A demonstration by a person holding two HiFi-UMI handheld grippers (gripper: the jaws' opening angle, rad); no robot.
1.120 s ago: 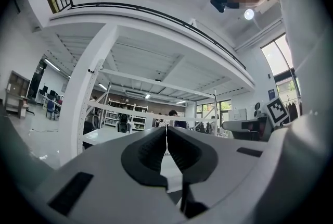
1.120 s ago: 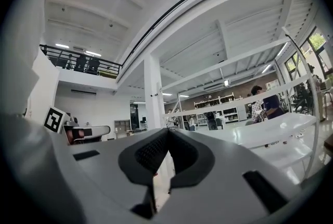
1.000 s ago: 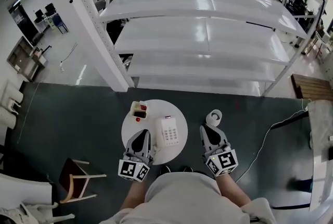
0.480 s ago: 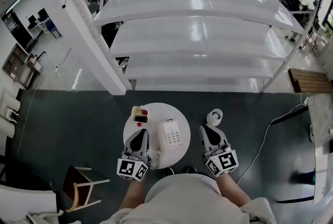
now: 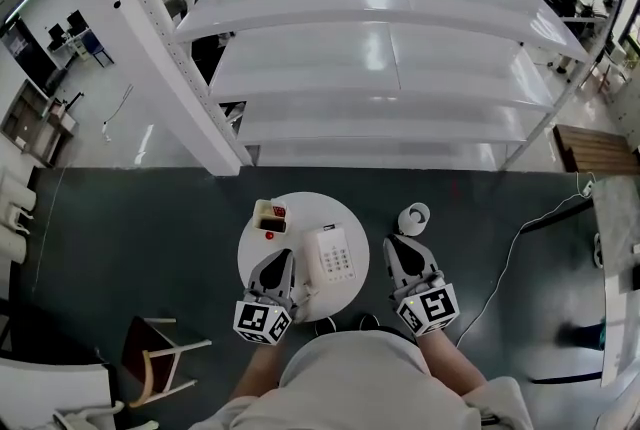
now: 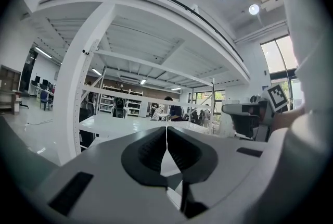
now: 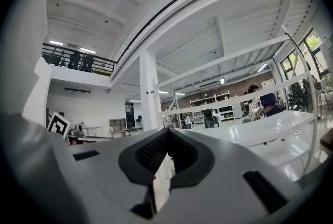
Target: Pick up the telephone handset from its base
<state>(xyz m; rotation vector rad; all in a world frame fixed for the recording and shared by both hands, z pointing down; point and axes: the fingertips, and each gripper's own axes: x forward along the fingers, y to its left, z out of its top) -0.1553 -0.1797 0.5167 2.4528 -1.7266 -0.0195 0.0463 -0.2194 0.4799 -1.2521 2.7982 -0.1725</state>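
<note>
Two claws, both closed on nothing — the left claw [image 5: 281,260] over the single round counter's [image 5: 310,210] near edge, the right claw [image 5: 396,245] off beside it. One telephone [image 5: 333,256] lies mid-counter — one small box [image 5: 270,215] behind.

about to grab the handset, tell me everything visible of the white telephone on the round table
The white plastic desk telephone is a flat rectangle with a grid of small keys, lying right of the middle of the round white table. Its handset cannot be told apart. The left gripper sits close beside its left edge; contact unclear.
</note>
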